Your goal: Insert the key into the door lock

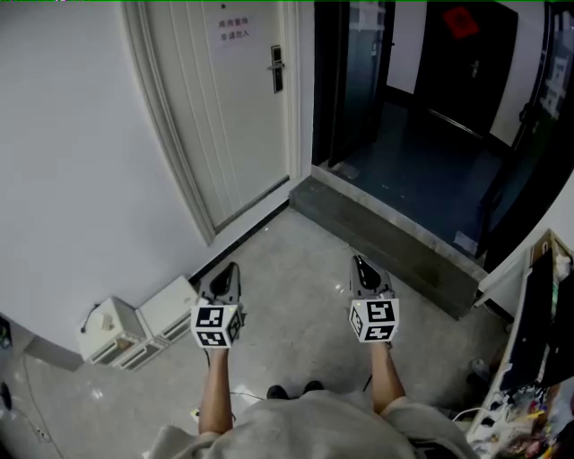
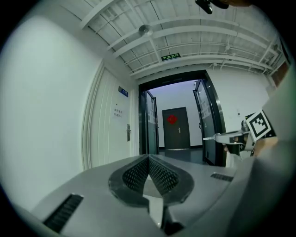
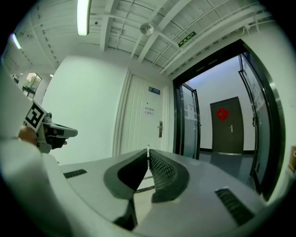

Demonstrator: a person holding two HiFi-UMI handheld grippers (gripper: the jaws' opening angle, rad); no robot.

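One key (image 3: 148,149) showed only as a thin metal sliver standing at the tips of the right gripper (image 3: 148,156), whose jaws were pinched together on it. It was well apart from the one lock (image 3: 160,129), which sat with its handle on the closed white door (image 3: 143,129) ahead and to the left. The left gripper (image 2: 149,158) had its jaws closed tip to tip with nothing between them. From the head view the two grippers, left (image 1: 228,269) and right (image 1: 360,263), were held side by side over the pale floor (image 1: 296,314), each pointing toward the doors. One paper notice (image 1: 233,27) hung above the lock (image 1: 277,68). Right of the door (image 1: 233,116), one dark doorway (image 1: 421,134) stood open. Two white boxes (image 1: 143,323) sat touching against the left wall (image 1: 72,161); their contents could not be seen.
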